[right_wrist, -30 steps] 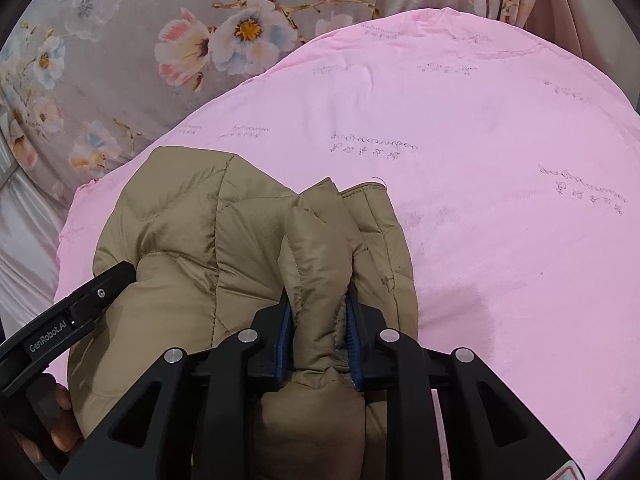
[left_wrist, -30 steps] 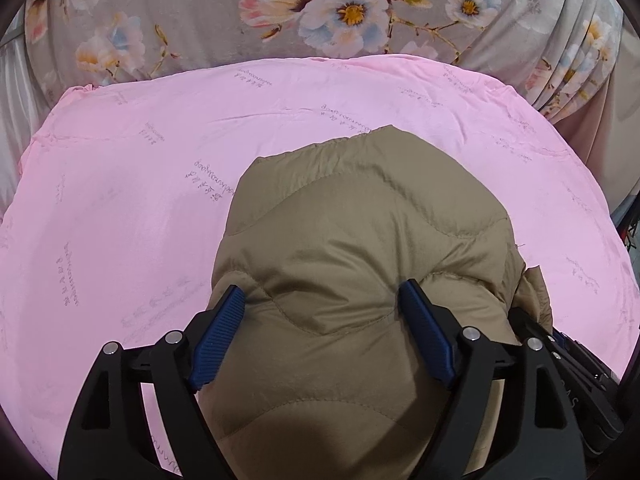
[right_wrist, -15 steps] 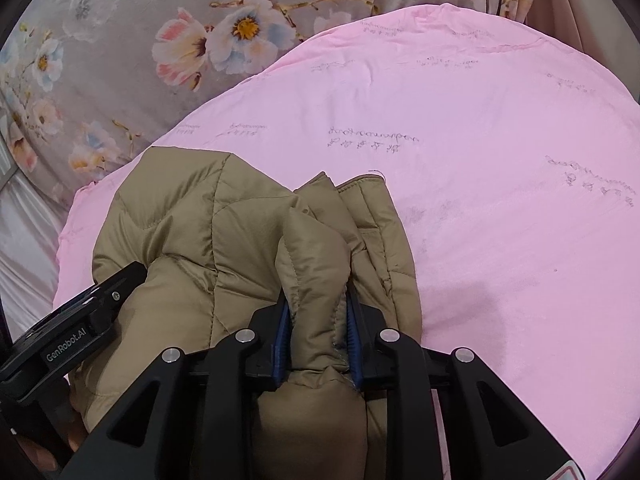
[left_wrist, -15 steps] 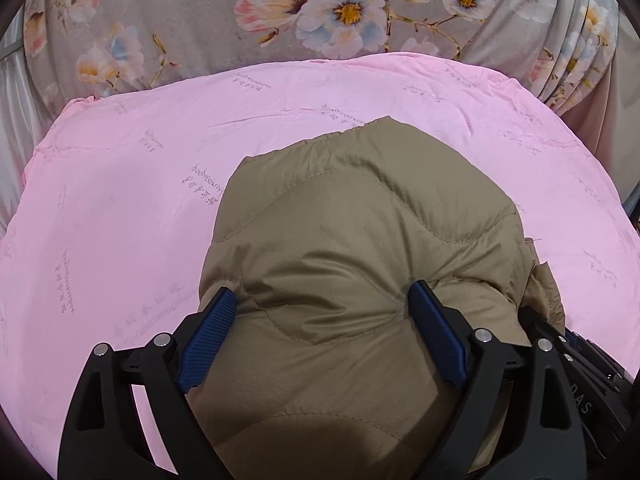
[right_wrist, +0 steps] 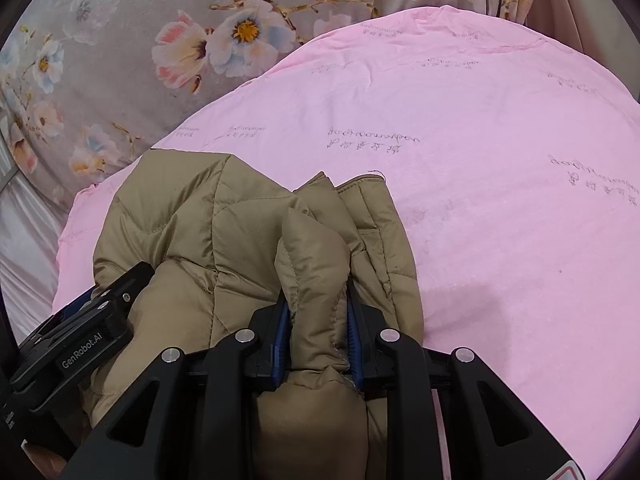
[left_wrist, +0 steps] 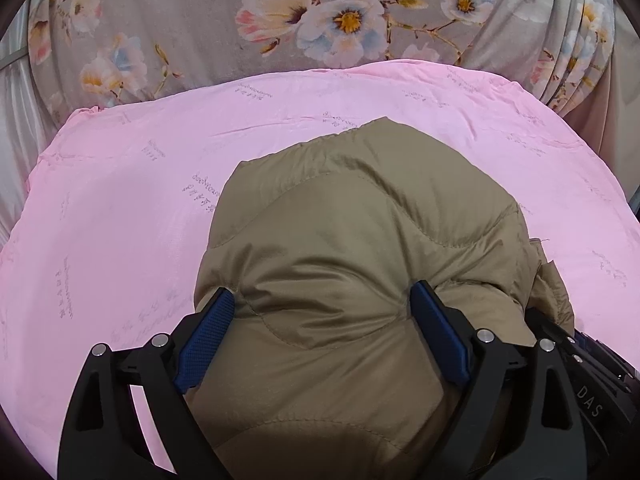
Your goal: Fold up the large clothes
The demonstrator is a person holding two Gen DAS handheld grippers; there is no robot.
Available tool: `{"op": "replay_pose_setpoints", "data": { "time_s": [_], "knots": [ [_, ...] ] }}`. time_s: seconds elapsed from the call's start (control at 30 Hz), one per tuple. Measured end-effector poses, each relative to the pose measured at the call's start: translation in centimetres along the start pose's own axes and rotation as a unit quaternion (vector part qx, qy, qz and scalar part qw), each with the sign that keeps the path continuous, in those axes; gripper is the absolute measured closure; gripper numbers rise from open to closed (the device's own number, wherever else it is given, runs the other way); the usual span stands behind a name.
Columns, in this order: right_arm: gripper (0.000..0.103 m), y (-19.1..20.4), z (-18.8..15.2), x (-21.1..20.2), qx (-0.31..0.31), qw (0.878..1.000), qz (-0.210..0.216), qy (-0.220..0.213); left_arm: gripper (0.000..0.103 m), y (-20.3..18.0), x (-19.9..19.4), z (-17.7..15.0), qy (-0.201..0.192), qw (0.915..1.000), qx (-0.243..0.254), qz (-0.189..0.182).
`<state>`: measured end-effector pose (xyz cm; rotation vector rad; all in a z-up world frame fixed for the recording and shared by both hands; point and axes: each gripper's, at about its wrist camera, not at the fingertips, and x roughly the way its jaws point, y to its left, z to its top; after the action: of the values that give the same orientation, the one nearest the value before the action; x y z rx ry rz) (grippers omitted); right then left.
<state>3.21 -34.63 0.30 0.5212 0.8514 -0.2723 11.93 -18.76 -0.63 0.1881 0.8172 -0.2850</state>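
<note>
A tan quilted puffer jacket (left_wrist: 360, 220) lies bunched on a pink sheet (left_wrist: 120, 200). My left gripper (left_wrist: 320, 292) straddles its puffy near bulk with the jaws wide. The fabric swells between the blue pads (left_wrist: 208, 328) and touches both, creasing a little at their tips. In the right wrist view my right gripper (right_wrist: 316, 300) is shut on a raised fold of the jacket (right_wrist: 180, 220) near its stitched edge. The left gripper (right_wrist: 100, 320) shows there at the lower left, against the jacket's side. The right gripper's body (left_wrist: 580, 360) sits at the lower right of the left wrist view.
The pink sheet (right_wrist: 500, 200) spreads wide to the right and beyond the jacket. A grey floral bedcover (left_wrist: 200, 20) borders it at the far side, also as floral bedcover (right_wrist: 100, 60). Pale pleated fabric (left_wrist: 12, 128) hangs at the left edge.
The left gripper's jaws have spread wider around the jacket's bulk, and the view has shifted slightly. The right gripper keeps the same hold on the fold.
</note>
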Motion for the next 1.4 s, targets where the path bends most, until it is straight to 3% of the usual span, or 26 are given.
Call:
{"op": "replay_pose_setpoints", "data": {
  "time_s": [0.2, 0.3, 0.43, 0.53, 0.6, 0.67, 0.73, 0.97, 1.4],
  "knots": [
    [0.080, 0.0, 0.0, -0.3, -0.004, 1.000, 0.001, -0.003, 0.017, 0.3, -0.9, 0.1, 0.004, 1.0000, 0.003, -0.005],
    [0.075, 0.3, 0.3, -1.8, -0.003, 1.000, -0.004, -0.003, 0.032, 0.7, -3.1, 0.0, 0.006, 0.9998, 0.009, -0.018],
    [0.075, 0.7, 0.4, -5.4, -0.008, 1.000, -0.002, -0.012, 0.046, 1.6, -7.2, 0.0, 0.006, 0.9976, 0.016, -0.067],
    [0.075, 1.2, -0.1, -8.3, -0.030, 0.999, 0.002, -0.017, 0.065, 2.5, -10.0, -0.8, 0.001, 0.9954, 0.019, -0.094],
    [0.075, 1.8, -0.9, -10.0, -0.048, 0.999, 0.000, -0.018, 0.092, 3.0, -11.5, -1.6, 0.004, 0.9932, 0.016, -0.115],
    [0.083, 2.2, -1.8, -11.4, -0.061, 0.998, 0.001, -0.015, 0.102, 3.3, -12.3, -2.5, 0.016, 0.9905, 0.012, -0.136],
    [0.093, 2.8, -2.9, -12.2, -0.075, 0.997, 0.006, -0.009, 0.103, 3.4, -12.8, -3.6, 0.026, 0.9875, 0.008, -0.155],
    [0.097, 3.7, -6.0, -12.2, -0.100, 0.995, 0.001, 0.012, 0.103, 2.4, -11.6, -6.9, 0.077, 0.9795, 0.003, -0.186],
    [0.100, 2.9, -8.6, -9.1, -0.106, 0.993, -0.039, 0.044, 0.103, 1.6, -9.6, -8.9, 0.082, 0.9835, 0.011, -0.161]
  ]
}}
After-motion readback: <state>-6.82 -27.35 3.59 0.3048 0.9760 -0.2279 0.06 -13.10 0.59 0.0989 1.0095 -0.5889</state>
